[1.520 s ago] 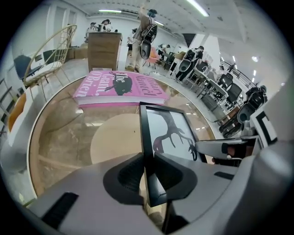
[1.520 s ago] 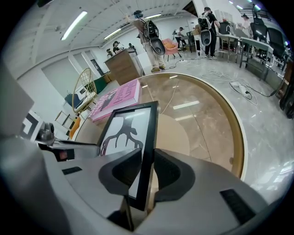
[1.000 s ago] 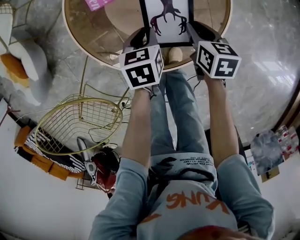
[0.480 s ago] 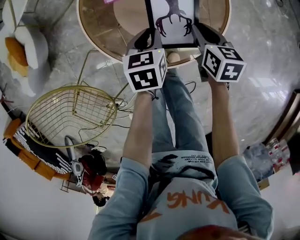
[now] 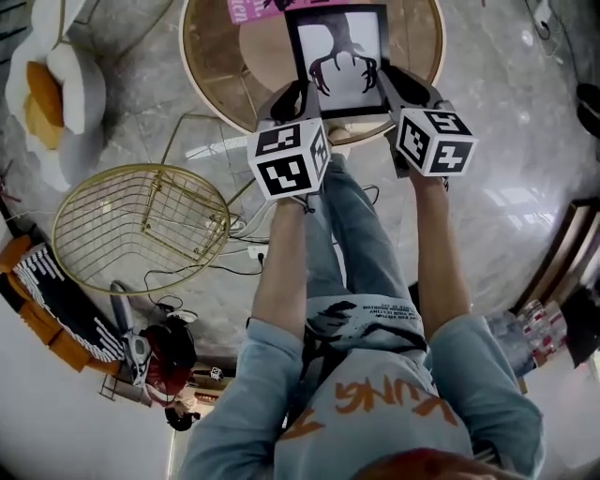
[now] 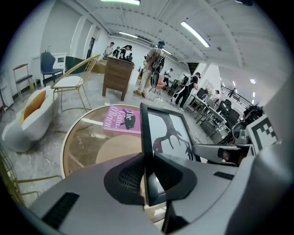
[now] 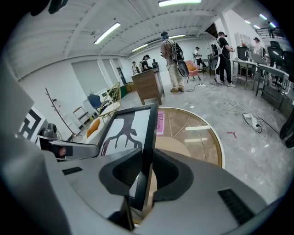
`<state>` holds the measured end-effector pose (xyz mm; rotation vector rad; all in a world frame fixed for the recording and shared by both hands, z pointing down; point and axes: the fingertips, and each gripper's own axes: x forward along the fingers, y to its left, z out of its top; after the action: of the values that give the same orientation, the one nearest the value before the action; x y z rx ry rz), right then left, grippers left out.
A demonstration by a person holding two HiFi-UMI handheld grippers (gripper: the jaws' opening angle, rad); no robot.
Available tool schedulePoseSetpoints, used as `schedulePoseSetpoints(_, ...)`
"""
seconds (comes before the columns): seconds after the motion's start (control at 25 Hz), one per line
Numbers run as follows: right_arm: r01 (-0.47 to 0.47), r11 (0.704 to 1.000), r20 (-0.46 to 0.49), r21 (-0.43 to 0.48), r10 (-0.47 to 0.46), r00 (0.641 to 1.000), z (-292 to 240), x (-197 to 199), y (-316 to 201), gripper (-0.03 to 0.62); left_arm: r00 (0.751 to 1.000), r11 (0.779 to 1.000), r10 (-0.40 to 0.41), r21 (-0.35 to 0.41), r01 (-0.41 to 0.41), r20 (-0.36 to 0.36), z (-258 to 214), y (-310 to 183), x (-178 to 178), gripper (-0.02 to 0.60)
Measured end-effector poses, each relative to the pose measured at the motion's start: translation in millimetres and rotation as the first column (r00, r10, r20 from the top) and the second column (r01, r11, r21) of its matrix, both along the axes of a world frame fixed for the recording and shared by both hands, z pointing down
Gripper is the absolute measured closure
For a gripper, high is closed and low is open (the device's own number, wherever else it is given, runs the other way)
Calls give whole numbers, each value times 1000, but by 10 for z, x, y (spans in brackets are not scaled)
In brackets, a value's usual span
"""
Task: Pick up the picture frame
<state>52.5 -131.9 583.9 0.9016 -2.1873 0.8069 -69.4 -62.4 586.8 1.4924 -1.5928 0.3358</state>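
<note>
The picture frame [image 5: 339, 58] is held tilted over the near side of the round table [image 5: 217, 70]. The left gripper [image 5: 294, 94] pinches the frame's left edge and the right gripper [image 5: 392, 82] pinches its right edge. A pink book [image 5: 258, 8] lies on the table's far side.

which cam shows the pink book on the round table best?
Left gripper view: the pink book lies with nearly its whole cover in sight, left of the picture frame. The head view cuts it off at the top edge, leaving a pink sliver. The right gripper view shows only a thin strip past the frame's edge.
</note>
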Motion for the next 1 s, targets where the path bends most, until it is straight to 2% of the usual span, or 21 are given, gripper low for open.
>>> schedulePoseSetpoints(0.24, 22, 999, 12, 31, -22, 1000, -343, -119, 4, 525, 999, 999, -22, 32, 21, 25, -355, 18, -111, 508)
schedulePoseSetpoints(0.4, 31, 997, 22, 72, -33, 999, -747, -205, 41, 525, 999, 996, -51, 70, 50, 3, -729, 82, -187, 508)
schedulePoseSetpoints(0.56, 53, 993, 34, 105, -57, 998, -1104, -251, -29, 525, 998, 992, -65, 105, 63, 9, -1080, 21, -228, 508)
schedulePoseSetpoints(0.72, 62, 985, 53, 158, -71, 996, -1528, -253, -182, 525, 996, 984, -87, 157, 81, 31, -1486, -112, -217, 508)
schedulePoseSetpoints(1.0, 68, 969, 85, 239, -91, 992, -2241, -501, -296, 525, 992, 963, -123, 247, 109, 41, -2195, -190, -450, 508)
